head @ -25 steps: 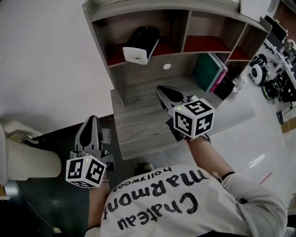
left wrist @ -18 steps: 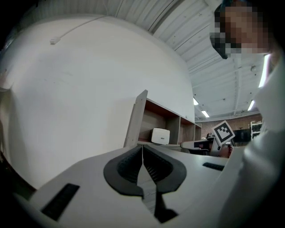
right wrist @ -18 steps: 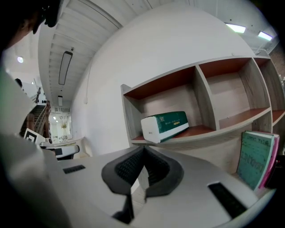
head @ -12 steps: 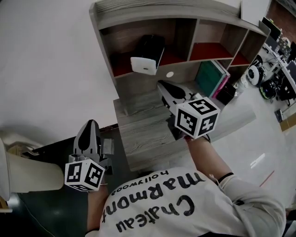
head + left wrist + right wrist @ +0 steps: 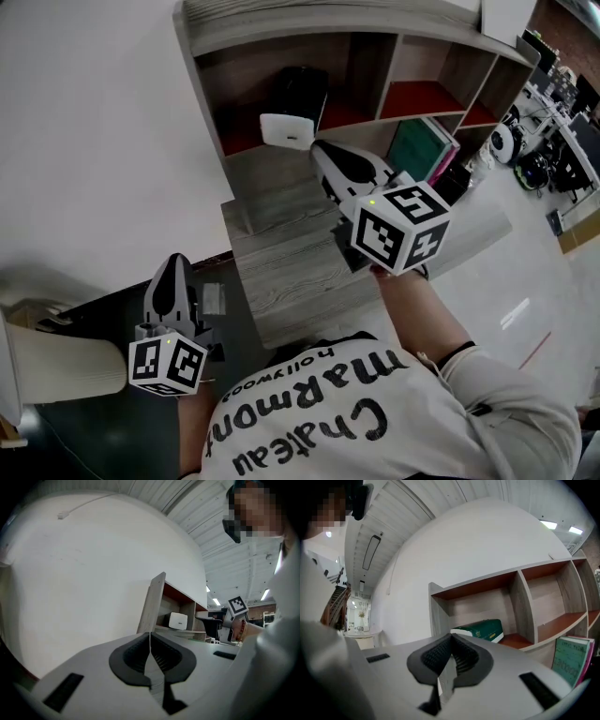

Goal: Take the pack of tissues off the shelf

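The pack of tissues (image 5: 298, 105) lies in the shelf's left lower compartment, dark green with a white end facing out. In the right gripper view the pack of tissues (image 5: 481, 629) shows just beyond the jaws. My right gripper (image 5: 318, 148) is shut and empty, its tip close below the pack's white end and apart from it. My left gripper (image 5: 175, 261) hangs low at the left beside the desk, shut with nothing in it. The left gripper view shows the pack of tissues (image 5: 177, 619) far off and the right gripper (image 5: 212, 617) near it.
The wooden shelf (image 5: 366, 66) has red-floored compartments and stands on a grey wood desk (image 5: 291, 262). Green and pink books (image 5: 422, 145) lean under the shelf at the right. A white wall fills the left. A beige seat (image 5: 56, 347) sits low left.
My right gripper has moved forward and up to the pack of tissues on the shelf. The left gripper has dropped slightly lower at the left.
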`<state>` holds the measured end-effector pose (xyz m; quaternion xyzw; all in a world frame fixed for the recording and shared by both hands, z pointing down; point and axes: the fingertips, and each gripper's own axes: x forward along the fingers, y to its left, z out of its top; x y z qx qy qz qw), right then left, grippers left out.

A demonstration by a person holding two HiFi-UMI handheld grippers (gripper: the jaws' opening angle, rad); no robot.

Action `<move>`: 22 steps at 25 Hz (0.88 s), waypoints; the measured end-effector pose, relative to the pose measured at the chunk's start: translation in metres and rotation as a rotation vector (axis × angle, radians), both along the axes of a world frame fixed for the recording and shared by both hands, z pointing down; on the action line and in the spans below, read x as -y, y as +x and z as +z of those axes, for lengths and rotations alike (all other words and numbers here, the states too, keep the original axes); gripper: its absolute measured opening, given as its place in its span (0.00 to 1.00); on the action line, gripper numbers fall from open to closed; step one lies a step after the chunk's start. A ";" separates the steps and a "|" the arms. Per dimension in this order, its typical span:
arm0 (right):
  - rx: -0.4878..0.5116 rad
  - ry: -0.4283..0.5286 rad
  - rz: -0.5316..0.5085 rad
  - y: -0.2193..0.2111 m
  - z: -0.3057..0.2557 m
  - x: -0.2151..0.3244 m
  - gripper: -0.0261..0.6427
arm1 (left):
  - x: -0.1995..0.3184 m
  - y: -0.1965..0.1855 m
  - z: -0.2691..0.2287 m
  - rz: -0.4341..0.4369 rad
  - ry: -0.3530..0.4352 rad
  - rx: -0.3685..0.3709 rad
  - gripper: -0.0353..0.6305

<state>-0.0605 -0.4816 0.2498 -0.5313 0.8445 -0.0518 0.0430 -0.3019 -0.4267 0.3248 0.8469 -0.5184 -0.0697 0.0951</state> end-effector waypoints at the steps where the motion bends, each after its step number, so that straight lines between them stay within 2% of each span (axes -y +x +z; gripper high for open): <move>1: -0.007 0.001 0.008 0.000 -0.002 0.003 0.05 | 0.001 -0.001 0.001 -0.002 -0.001 -0.004 0.09; 7: -0.033 0.012 0.088 0.007 -0.012 0.015 0.06 | 0.003 -0.007 0.000 -0.012 0.002 -0.010 0.09; 9: -0.031 0.010 0.089 0.007 -0.014 0.018 0.15 | 0.005 -0.008 -0.001 -0.013 0.001 -0.013 0.09; 13: -0.031 0.013 0.087 0.002 -0.017 0.025 0.27 | 0.007 -0.010 0.000 -0.017 0.000 -0.017 0.09; 16: -0.040 0.003 0.101 -0.003 -0.016 0.031 0.47 | 0.009 -0.013 -0.001 -0.020 0.007 -0.019 0.09; 18: -0.018 -0.019 0.112 -0.008 -0.013 0.036 0.56 | 0.009 -0.017 -0.001 -0.030 0.008 -0.021 0.09; 22: 0.025 -0.053 0.186 -0.017 -0.007 0.051 0.70 | 0.010 -0.027 -0.002 -0.053 0.010 -0.028 0.09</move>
